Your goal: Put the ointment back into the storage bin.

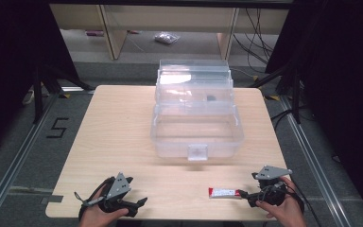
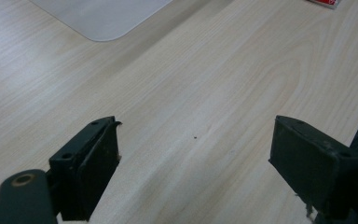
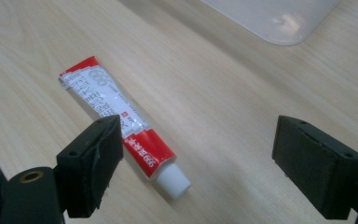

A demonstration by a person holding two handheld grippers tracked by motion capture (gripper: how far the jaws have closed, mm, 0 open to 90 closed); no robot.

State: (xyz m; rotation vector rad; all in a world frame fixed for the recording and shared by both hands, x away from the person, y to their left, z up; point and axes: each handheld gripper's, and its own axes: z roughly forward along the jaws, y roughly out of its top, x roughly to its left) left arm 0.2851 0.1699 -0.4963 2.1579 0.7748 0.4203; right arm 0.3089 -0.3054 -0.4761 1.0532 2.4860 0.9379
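A red and white tube [image 1: 222,192] with a white cap lies flat on the wooden table [image 1: 118,132], near the front edge at the right. In the right gripper view the tube [image 3: 116,116] runs diagonally, its cap end lying between the jaws close to the left one. My right gripper [image 1: 248,184] [image 3: 198,126] is open, its pads clear of the tube. At the front left my left gripper [image 1: 139,204] [image 2: 196,128] rests open over bare wood with nothing between its jaws. A corner of the tube [image 2: 327,2] shows far off in the left gripper view.
A clear plastic storage box [image 1: 196,137] stands open in the middle of the table, its tiered lid section [image 1: 194,80] raised at the back. One rounded corner of the box [image 3: 279,21] [image 2: 98,18] shows in each gripper view. Bare wood lies between the two grippers.
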